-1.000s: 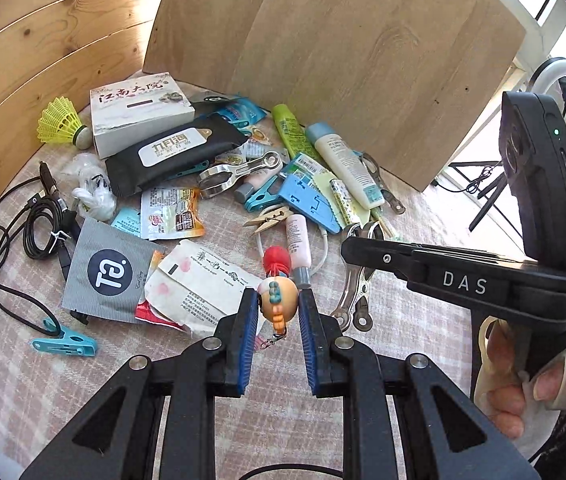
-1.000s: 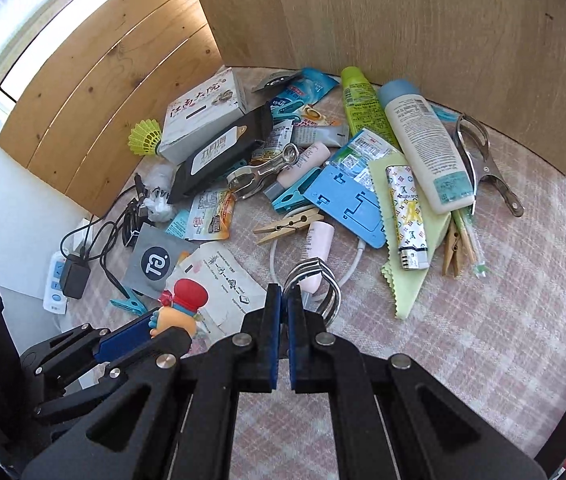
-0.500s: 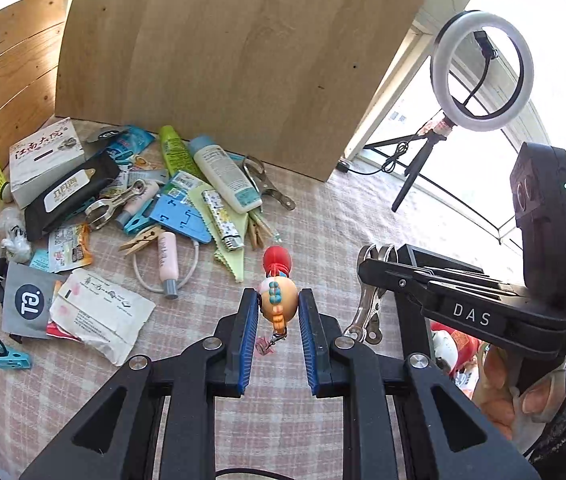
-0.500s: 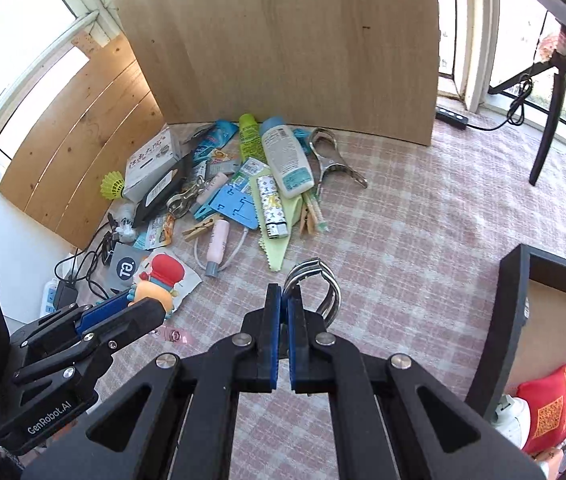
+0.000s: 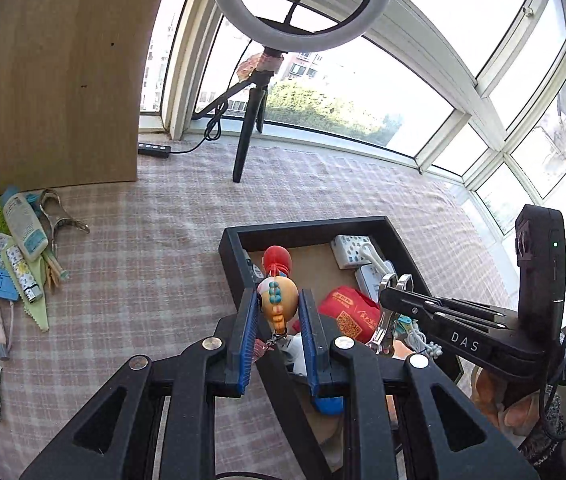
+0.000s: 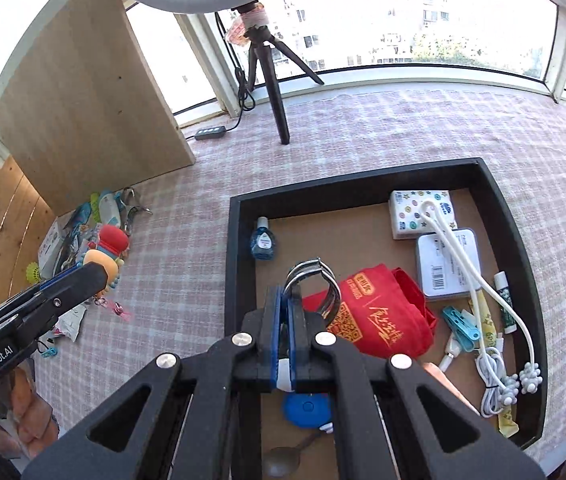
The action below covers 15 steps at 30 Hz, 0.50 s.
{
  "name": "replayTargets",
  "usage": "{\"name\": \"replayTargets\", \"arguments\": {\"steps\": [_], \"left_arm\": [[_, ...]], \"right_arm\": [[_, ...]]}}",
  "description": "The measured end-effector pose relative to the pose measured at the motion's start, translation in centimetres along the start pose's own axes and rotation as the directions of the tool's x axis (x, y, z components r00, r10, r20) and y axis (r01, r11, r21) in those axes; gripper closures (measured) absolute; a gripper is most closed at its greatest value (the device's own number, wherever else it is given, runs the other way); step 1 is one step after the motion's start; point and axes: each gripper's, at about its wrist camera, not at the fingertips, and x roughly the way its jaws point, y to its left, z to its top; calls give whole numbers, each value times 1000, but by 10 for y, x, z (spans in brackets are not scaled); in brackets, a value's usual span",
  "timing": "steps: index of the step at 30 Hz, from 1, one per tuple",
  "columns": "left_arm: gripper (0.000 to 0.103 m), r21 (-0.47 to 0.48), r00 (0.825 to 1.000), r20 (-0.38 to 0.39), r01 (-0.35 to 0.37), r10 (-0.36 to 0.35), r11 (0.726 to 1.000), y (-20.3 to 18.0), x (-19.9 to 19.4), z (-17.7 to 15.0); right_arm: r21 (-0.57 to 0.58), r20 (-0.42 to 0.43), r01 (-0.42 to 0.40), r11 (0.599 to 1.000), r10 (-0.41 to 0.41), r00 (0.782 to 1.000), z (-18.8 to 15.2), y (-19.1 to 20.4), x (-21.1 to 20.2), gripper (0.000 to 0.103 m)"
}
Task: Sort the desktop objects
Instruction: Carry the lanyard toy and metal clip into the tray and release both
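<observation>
The left gripper (image 5: 279, 312) has its jaws clamped on a toy figure (image 5: 277, 300), the right gripper (image 6: 285, 316) on a metal clip (image 6: 315, 284), both above the half-filled black tray (image 6: 239, 240). A pile (image 5: 7, 256) waits on the bench (image 5: 155, 264).

The right hand-held gripper (image 6: 283, 312) is gripping a metal clip (image 6: 315, 284) above the black tray (image 6: 517, 240), over a red bag (image 6: 383, 320).

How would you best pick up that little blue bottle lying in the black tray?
Probably from above, pinching the small blue bottle across its narrow capped neck: it lies flat close to the black tray's left wall, leaving little room beside its wider body.
</observation>
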Motion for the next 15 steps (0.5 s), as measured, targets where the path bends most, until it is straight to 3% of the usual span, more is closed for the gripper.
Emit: {"name": "replayTargets", "arguments": {"steps": [5,6,7,9,15], "left_arm": [[79,54,998,-30,59,-58,997,-50,25,14],[60,65,996,-49,71,-68,995,-57,28,15],[50,75,996,-52,80,-76,994,-63,30,16],[50,99,998,-26,64,-62,993,-70,27,16],[50,105,999,-21,27,-24,994,-59,21,15]], "right_arm": [[79,32,73,994,-76,997,-6,-51,-21,99],[88,47,78,993,-82,996,-7,-57,-25,97],[98,56,84,992,-90,994,-8,-63,-28,93],[139,52,106,985,-114,992,-8,-75,-30,61],[153,88,100,983,-114,990,-5,-76,-35,58]]}}
